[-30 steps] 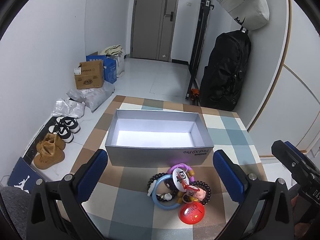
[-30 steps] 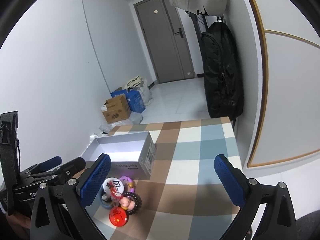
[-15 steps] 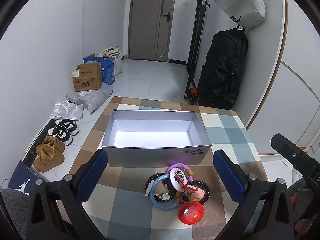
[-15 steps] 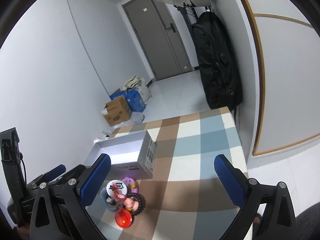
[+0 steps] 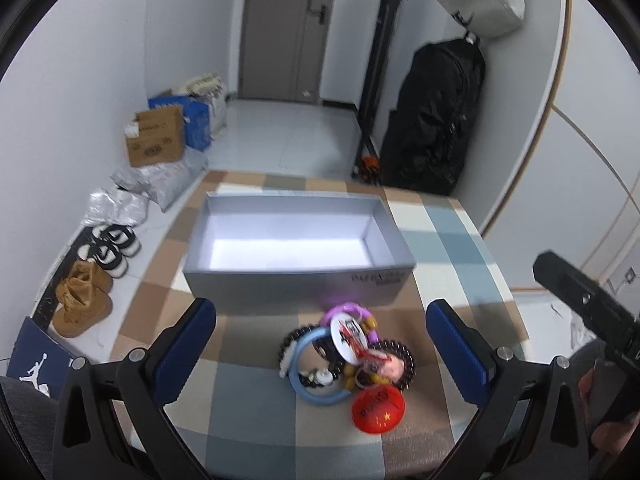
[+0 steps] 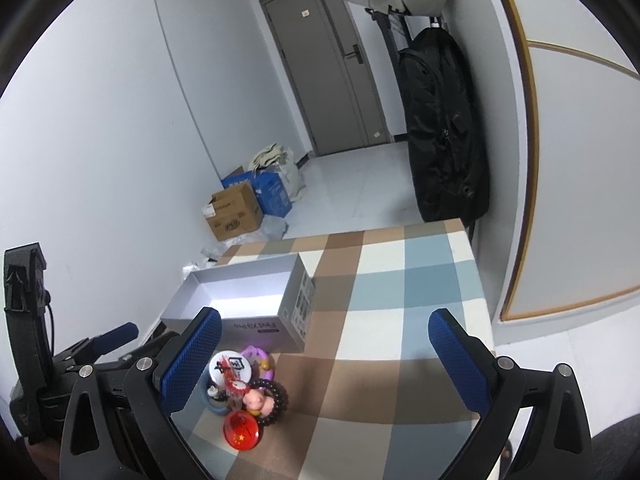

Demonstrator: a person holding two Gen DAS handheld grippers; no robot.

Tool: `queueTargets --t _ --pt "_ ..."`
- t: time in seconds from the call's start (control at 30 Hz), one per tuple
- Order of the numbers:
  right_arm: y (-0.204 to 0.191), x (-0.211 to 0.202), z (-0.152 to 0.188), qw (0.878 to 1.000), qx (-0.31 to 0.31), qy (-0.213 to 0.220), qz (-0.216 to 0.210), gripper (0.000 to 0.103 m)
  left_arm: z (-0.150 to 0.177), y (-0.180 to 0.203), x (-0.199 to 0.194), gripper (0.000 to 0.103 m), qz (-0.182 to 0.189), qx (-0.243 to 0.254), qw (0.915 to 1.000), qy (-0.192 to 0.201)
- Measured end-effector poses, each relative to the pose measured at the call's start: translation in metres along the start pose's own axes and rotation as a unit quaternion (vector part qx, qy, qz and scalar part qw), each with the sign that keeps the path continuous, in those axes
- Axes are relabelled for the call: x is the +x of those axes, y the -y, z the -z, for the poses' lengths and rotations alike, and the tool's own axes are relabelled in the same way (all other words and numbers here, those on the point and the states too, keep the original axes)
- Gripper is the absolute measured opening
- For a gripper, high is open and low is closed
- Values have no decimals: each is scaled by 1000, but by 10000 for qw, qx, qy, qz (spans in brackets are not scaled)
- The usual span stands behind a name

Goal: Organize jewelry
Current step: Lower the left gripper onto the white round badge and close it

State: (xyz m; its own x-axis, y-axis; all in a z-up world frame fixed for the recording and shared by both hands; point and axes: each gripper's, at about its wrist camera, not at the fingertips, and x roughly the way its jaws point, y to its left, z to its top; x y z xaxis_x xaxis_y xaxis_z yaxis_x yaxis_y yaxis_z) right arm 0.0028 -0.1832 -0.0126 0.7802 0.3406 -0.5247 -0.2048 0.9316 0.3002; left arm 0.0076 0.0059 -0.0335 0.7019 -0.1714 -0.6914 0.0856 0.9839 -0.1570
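A heap of jewelry lies on the checked tablecloth (image 5: 256,412) in front of an empty grey box (image 5: 298,240): a blue ring (image 5: 304,390), a purple bracelet (image 5: 352,309), a white badge (image 5: 349,336), a dark bead bracelet (image 5: 402,354) with a pink charm and a red badge (image 5: 378,405). My left gripper (image 5: 320,352) is open above the heap, empty. My right gripper (image 6: 324,364) is open and empty, right of the heap (image 6: 246,392) and box (image 6: 240,296).
The table's right edge (image 6: 480,280) runs beside a white wall. A black backpack (image 5: 436,112) hangs beyond the far edge. Cardboard boxes (image 5: 156,136), bags and shoes (image 5: 82,296) lie on the floor at the left. My right gripper's body (image 5: 588,312) shows at the left view's right side.
Both views have shifted a little. The left gripper has come slightly nearer over the heap. The right gripper has tilted so the heap sits closer to its left finger. Nothing was grasped.
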Motion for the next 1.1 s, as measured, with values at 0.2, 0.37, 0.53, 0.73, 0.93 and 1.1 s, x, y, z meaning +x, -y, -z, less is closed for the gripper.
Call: queueTargets --t 0.2,0.37,0.53,0.73,0.93,1.1 --pt "0 6 1 9998 -44 -182 -64 103 7 0 17 91 379 31 9979 -522" --pt "3 17 0 9992 44 -367 -129 103 5 3 29 65 417 94 9960 -778" --pt "6 29 1 9981 131 -572 -209 100 4 3 40 44 218 139 9939 -1070" --pt "11 32 1 9974 269 -624 -249 100 4 3 38 11 220 88 9932 -1141" --pt "14 31 1 9967 374 -661 -281 100 2 1 39 6 335 -3 9925 -1172" --pt "17 30 0 9966 437 -650 -269 100 -2 0 34 3 628 -120 9910 -1174"
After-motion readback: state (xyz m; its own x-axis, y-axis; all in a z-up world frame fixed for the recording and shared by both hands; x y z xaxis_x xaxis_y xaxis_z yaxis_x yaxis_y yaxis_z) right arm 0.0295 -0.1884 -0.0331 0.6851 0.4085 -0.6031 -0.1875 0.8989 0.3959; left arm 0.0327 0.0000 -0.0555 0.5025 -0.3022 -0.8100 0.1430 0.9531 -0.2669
